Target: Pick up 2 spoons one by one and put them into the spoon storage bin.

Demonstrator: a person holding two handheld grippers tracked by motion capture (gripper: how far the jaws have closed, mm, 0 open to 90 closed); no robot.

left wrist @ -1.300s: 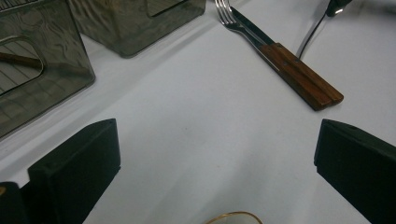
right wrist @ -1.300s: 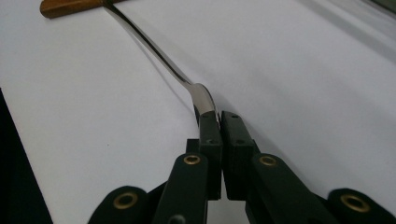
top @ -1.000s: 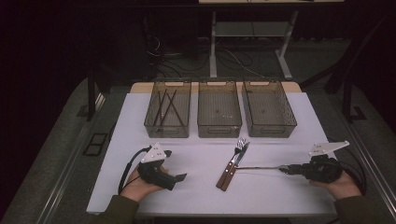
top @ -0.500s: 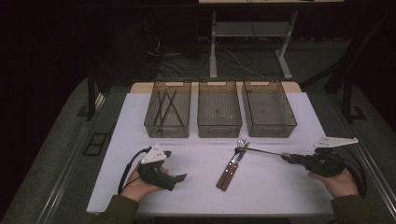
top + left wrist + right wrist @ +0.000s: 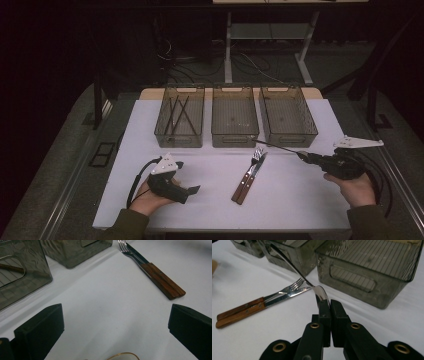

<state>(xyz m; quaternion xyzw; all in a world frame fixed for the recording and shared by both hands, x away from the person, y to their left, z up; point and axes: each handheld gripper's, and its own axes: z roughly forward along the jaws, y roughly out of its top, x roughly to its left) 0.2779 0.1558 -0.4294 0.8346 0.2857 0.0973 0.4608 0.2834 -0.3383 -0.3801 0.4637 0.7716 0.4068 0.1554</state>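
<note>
The right tool [image 5: 329, 302] is clamped on the bowl end of a spoon [image 5: 294, 267], its two black jaws pressed together on the metal so that the long thin handle sticks out ahead of it. In the high view the right tool [image 5: 306, 158] sits low over the right side of the worktop [image 5: 210, 210], and the spoon [image 5: 277, 146] runs from it up and left, with its far tip at the near edge of the middle bin [image 5: 234, 116]. Holding it by the bowl leaves the handle free to lead, which suits sliding the spoon lengthwise into a narrow bin; which bin it is meant for is a guess, though the tip points at the middle one.

The left tool [image 5: 187, 190] rests on the worktop in the person's left hand [image 5: 150, 200], jaws spread wide and holding nothing, as the left gripper view shows with bare white surface between them. It looks parked out of the way while the other hand works.

Between the two tools a fork [image 5: 250, 172] and a knife [image 5: 246, 182] with wooden handles lie side by side and touching, tines and blade aimed at the bins, likely waiting their turn.

Three clear bins stand in a row at the back. The left bin [image 5: 179, 116] already holds several thin dark sticks, perhaps chopsticks. The middle bin and the right bin [image 5: 287, 116] look empty, which suggests one kind of utensil per bin.
</note>
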